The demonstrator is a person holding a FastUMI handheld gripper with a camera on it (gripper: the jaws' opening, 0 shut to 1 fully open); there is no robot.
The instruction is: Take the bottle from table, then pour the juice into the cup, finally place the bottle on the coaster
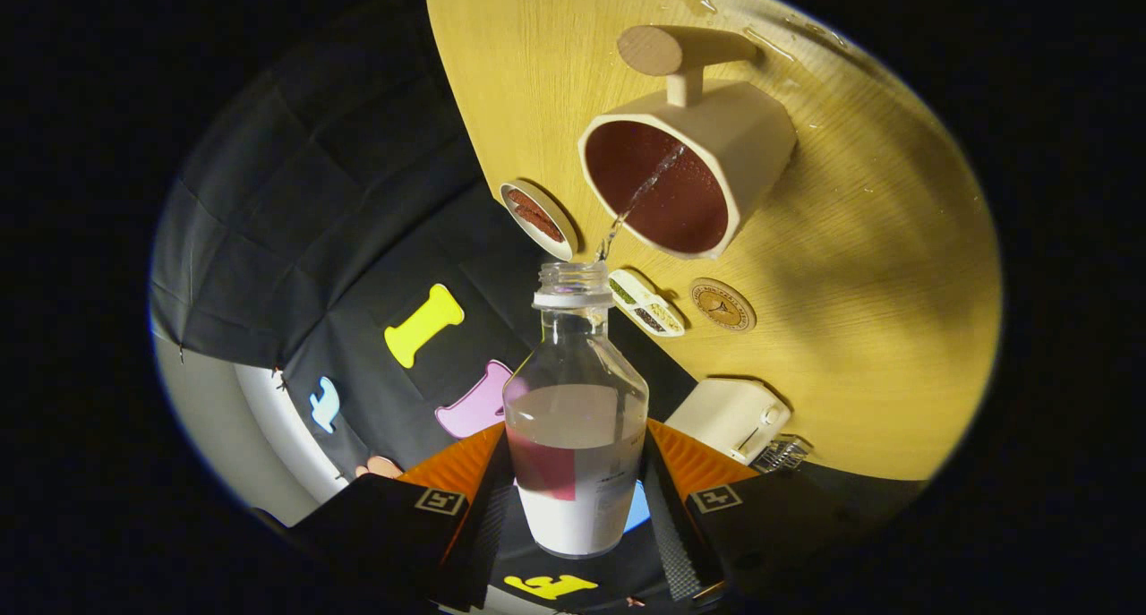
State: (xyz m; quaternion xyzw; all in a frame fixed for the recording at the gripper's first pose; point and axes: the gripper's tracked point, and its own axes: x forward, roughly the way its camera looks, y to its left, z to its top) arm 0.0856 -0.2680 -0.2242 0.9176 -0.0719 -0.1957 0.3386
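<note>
The tool (577,490) is clamped on the bottle (576,418), a ribbed finger pressing on each side of its lower body. The bottle is clear plastic with a rounded shoulder, a short threaded neck and no cap, and a paper label wraps its base. It is partly full of clear liquid. The whole view is rolled over, and a thin stream (640,194) runs from the open mouth into the cup (689,172) just beyond.

The cup is cream outside with flat, faceted walls, a dark reddish, speckled inside and a stubby peg handle ending in a round disc. Three small round things lie near it on the surface (859,328): a cream-rimmed dish (538,220) with a reddish centre beside the cup's rim, a patterned disc (646,303) next to the bottle's neck, and a tan coaster (722,304) with a dark emblem just past that. A white boxy object (732,416) sits near the right finger.

The surface is pale, yellowish wood grain, with scattered drops beyond the cup. Black creased cloth forms the booth wall (304,194).
</note>
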